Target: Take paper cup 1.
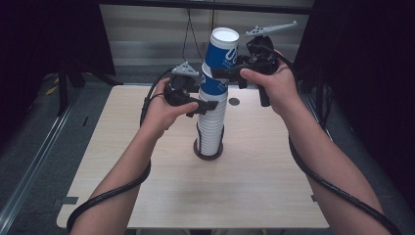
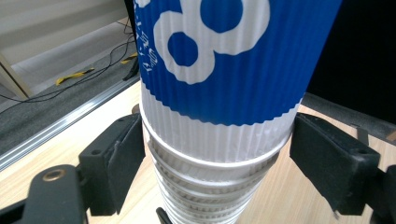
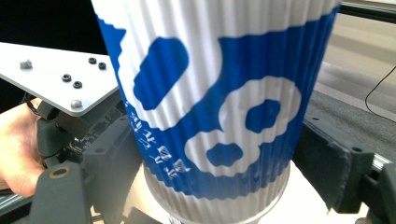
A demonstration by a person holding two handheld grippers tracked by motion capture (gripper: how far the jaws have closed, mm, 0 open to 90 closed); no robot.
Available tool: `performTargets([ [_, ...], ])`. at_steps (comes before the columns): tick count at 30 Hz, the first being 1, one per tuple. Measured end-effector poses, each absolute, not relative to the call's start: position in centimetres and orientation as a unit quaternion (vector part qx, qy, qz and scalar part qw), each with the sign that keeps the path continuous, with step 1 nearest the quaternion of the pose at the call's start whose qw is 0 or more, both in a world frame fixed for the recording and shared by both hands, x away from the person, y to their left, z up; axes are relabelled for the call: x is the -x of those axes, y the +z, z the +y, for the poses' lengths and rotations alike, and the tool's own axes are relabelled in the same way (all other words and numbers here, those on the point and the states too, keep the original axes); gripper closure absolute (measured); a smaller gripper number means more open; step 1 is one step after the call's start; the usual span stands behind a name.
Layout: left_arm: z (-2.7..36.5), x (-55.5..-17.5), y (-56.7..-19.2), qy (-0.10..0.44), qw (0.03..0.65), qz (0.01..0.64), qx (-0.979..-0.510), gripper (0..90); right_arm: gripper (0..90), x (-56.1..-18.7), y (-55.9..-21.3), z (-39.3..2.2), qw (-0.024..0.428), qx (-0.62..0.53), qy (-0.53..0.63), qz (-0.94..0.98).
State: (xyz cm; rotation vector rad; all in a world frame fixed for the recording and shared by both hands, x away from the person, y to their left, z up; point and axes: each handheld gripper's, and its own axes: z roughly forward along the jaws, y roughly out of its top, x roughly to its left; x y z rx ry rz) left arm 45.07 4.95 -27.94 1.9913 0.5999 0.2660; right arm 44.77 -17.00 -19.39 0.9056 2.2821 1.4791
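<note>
On the wooden table (image 1: 274, 186) stands one tall stack of white paper cups (image 1: 211, 129), near the middle of the table, and its foot sits in a dark round base (image 1: 197, 152). The single cups in the stack are too many and too close to count; only their white rims are visible, one over the other. Above the stack there are two blue-and-white ribbed cups: the lower blue cup (image 1: 213, 84) sits in the top of the stack, and the top blue cup (image 1: 222, 49) stands in it and leans a little to the right. There are two grippers, one in each hand. The left gripper (image 1: 208, 105) is at the upper part of the stack, just under the lower blue cup. In the left gripper view its two black jaws are on both sides of the white rims; the left jaw touches the stack, and the right jaw has a small gap, so I cannot tell if it clamps. The right gripper (image 1: 226, 72) clamps the top blue cup, and in the right gripper view both jaws press on its ribbed wall. One small dark round spot (image 1: 234, 102) is on the table behind the stack.
</note>
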Motion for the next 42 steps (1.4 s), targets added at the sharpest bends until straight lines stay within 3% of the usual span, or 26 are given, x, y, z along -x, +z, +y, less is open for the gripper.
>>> performTargets([
  [32,5.9,-44.7,-27.9,0.102,0.492,0.253,-0.827,27.1,18.9,-44.1,-17.2,-18.3,0.158,-0.314,0.527,0.773],
  [42,6.0,-44.2,-27.7,0.112,0.487,0.257,-0.827,17.0,18.8,-43.4,-17.3,-20.3,0.164,-0.318,0.525,0.772],
])
